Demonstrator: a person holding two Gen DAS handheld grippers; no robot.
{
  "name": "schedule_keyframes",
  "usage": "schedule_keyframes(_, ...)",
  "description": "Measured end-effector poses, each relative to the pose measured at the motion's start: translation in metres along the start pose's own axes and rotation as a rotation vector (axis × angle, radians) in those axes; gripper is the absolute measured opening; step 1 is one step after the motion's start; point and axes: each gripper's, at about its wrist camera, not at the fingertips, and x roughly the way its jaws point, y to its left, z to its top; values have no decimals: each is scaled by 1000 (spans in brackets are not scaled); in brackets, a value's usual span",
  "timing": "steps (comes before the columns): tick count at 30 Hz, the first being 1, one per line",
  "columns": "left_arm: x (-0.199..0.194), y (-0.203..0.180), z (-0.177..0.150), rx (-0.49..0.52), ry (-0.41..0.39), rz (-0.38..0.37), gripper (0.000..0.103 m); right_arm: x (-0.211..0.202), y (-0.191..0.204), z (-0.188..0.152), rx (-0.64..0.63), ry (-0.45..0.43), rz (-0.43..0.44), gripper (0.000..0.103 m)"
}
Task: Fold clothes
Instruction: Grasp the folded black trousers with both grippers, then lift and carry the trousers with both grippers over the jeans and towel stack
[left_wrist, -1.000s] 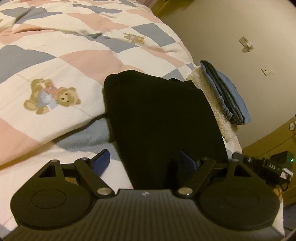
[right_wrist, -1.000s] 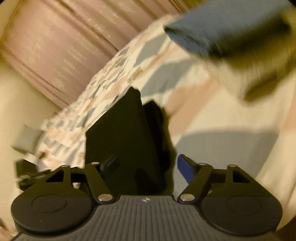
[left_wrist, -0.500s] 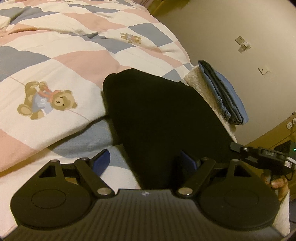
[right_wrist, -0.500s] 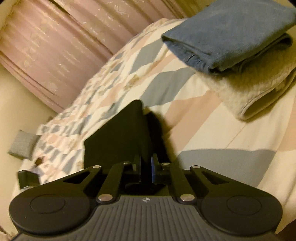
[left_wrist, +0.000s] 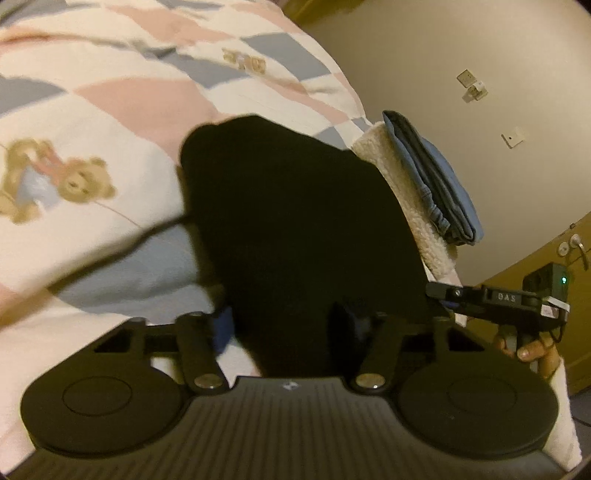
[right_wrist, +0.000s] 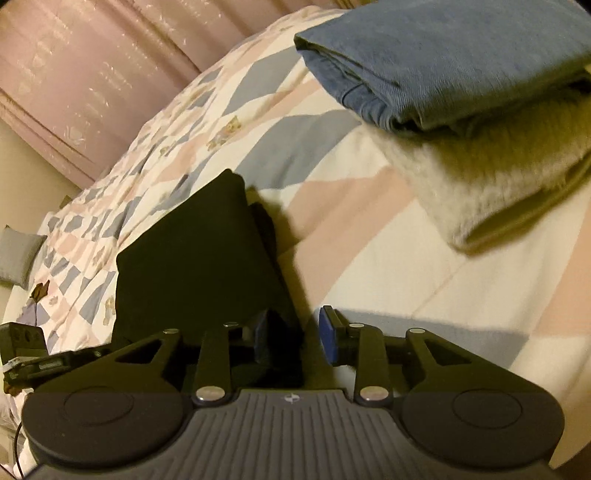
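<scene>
A folded black garment (left_wrist: 295, 221) lies on the bedspread (left_wrist: 110, 110). My left gripper (left_wrist: 288, 325) is at its near edge, open, with the black cloth lying between its fingers. In the right wrist view the same black garment (right_wrist: 192, 266) runs away from my right gripper (right_wrist: 295, 339), whose jaws stand partly open around the garment's near corner. The left wrist view also shows the right gripper (left_wrist: 495, 299) from the side, held by a hand (left_wrist: 532, 350) at the garment's right edge.
A folded blue garment (right_wrist: 443, 62) rests on a folded cream fleece (right_wrist: 491, 184) at the bed's edge, right of the black one. The patchwork bedspread with teddy bears stretches toward pink curtains (right_wrist: 74, 74). A beige wall with sockets (left_wrist: 472, 86) is beyond.
The right gripper, shut on the black garment's corner half a second ago, has opened partway. The left gripper's fingers have come closer together around the cloth, and it has shifted forward slightly.
</scene>
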Motion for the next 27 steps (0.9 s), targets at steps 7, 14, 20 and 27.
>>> schedule_keyframes(7, 7, 7, 2, -29, 21, -48, 52, 22, -3, 21, 4, 30, 157, 77)
schedule_keyframes(14, 16, 18, 7, -75, 55, -106, 49, 76, -5, 42, 10, 211, 318, 66)
schedule_keyframes(20, 20, 23, 14, -118, 93, -140, 26, 98, 2, 43, 17, 298, 326, 53)
schedule_keyframes(27, 6, -13, 53, -64, 210, -32, 16, 56, 27, 30, 181, 239, 293, 34)
